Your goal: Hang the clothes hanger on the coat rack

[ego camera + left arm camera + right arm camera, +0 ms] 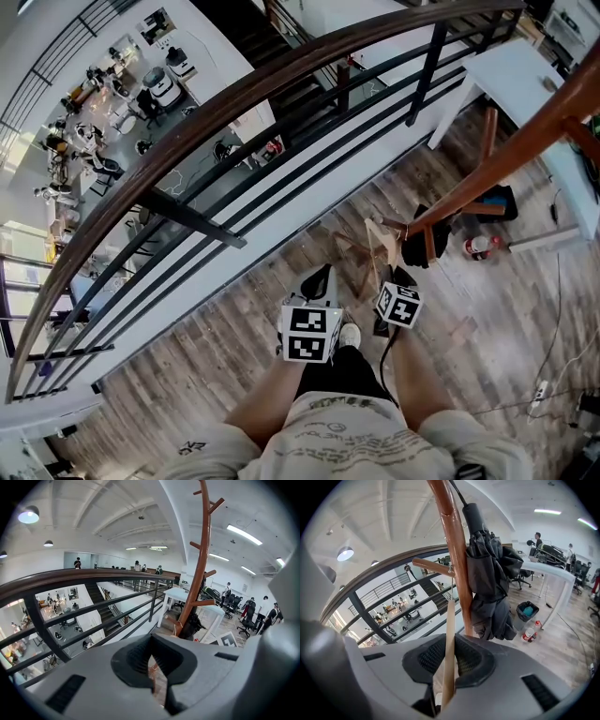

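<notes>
Showing ribbed black pads nearly together, the left gripper seems empty; the right gripper clamps the pale, flat wooden hanger, its wire hook at a round peg of the reddish coat rack, beside a folded dark umbrella.

Coat rack near the railing, clothes hanger up at a peg
The coat rack stands near the railing, with an umbrella hanging against its right side. The clothes hanger rises from between the right gripper's jaws to the peg on the rack's left. Right of the rack, a bin and bottles sit on the floor, before a table.
</notes>
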The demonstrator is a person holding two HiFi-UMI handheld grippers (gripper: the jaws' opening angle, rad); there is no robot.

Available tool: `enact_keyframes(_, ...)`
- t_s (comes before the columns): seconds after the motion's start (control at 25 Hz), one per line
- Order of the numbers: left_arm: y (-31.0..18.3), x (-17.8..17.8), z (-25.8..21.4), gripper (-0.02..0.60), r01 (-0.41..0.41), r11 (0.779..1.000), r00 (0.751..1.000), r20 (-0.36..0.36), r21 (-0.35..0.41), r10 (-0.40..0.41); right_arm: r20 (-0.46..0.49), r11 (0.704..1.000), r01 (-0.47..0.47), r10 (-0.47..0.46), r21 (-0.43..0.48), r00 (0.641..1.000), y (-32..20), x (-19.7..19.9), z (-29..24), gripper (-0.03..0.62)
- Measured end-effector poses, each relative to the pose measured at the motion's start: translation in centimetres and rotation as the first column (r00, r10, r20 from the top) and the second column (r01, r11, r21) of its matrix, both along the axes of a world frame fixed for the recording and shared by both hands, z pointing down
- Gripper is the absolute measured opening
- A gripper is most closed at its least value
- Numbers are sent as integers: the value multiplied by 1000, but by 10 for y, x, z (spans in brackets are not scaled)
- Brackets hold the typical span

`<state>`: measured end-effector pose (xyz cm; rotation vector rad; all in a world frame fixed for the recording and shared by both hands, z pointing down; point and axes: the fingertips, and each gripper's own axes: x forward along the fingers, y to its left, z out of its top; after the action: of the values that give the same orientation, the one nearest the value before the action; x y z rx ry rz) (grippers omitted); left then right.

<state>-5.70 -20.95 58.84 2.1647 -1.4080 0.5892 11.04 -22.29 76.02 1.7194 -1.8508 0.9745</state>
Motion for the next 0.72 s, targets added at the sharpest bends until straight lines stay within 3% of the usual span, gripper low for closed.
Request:
enact_keyframes(0.32,9,-2,3,-9,15,1000,1000,7,-4,-15,-65,999,6,-3,48,998,-5,7,9,52)
enact_keyframes(0.72,22,-8,5,-9,46,999,999,12,-9,-45,-130,999,19,-14,33,991,-14,12,17,52)
